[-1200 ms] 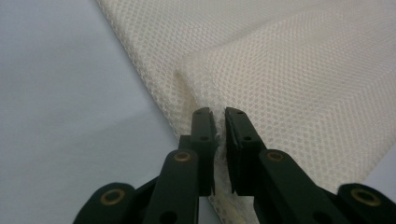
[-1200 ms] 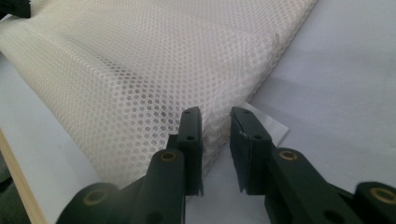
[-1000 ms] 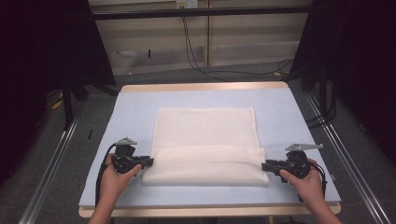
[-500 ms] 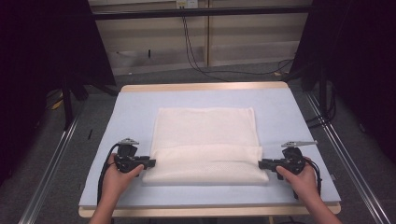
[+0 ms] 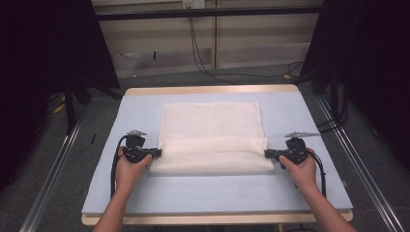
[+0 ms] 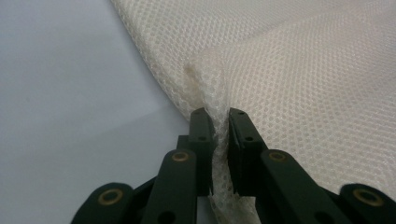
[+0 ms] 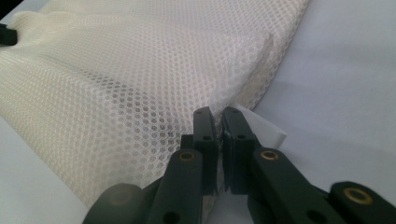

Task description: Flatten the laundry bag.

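Cloth (image 5: 210, 137) of cream honeycomb mesh lay at the centre of the frame on my pale blue table (image 5: 217, 193), its near part folded into a thick band. My left gripper (image 6: 215, 125) was clamped on the fold's left corner, mesh bunched between the jaws. My right gripper (image 7: 217, 122) pinched the right corner beside a white tag (image 7: 264, 128).

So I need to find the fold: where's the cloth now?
High view: the cloth lies mid-table on the blue mat, its near folded edge pinched between the left gripper and right gripper.
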{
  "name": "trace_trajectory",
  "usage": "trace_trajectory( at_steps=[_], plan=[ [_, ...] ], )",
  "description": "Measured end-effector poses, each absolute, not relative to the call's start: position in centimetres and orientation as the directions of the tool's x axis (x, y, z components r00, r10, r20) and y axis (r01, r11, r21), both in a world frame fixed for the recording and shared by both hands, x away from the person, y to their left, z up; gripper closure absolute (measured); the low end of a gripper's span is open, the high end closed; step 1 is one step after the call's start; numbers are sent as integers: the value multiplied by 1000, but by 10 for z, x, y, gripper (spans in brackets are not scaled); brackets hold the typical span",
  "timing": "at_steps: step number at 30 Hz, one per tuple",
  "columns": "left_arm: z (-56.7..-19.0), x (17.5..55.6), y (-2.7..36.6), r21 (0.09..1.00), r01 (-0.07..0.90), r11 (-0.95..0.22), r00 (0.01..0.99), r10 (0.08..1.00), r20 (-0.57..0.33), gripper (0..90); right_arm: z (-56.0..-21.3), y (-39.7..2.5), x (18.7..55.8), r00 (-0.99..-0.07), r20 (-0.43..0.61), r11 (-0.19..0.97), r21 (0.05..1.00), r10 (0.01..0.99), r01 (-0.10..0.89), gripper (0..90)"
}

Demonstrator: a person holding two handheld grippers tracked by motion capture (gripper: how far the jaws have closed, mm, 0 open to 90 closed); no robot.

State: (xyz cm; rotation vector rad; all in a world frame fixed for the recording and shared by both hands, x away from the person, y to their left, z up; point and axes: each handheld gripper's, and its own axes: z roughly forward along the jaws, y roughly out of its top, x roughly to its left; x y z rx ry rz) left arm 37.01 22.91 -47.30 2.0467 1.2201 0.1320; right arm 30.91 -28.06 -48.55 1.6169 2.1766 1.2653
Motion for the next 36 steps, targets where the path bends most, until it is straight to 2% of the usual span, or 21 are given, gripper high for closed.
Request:
trace_trajectory(
  at_steps=[4, 11, 13, 18, 21, 24, 36],
  plan=[
    [-472, 381, 226, 657, 707, -262, 527, 814, -242, 812, -484, -277, 325, -414, 295, 87, 717, 861, 692, 850],
    [-471, 395, 225, 684, 691, -236, 505, 834, -222, 799, -484, -275, 345, -396, 282, 76, 725, 874, 685, 843],
    [-470, 394, 228, 690, 696, -198, 492, 832, -257, 781, -483, -274, 345, -386, 285, 65, 727, 877, 683, 810],
    [-466, 392, 234, 712, 681, -173, 490, 830, -267, 751, -476, -278, 340, -389, 301, 38, 747, 871, 663, 760],
    [-463, 391, 233, 708, 686, -166, 486, 829, -276, 750, -474, -280, 339, -390, 312, 26, 752, 866, 659, 814],
    [-461, 389, 234, 715, 681, -160, 490, 825, -283, 794, -471, -282, 335, -398, 317, 19, 762, 861, 647, 850],
    [-453, 365, 250, 745, 656, -122, 521, 788, -329, 835, -461, -291, 308, -474, 335, 18, 801, 815, 598, 859]
  ],
)
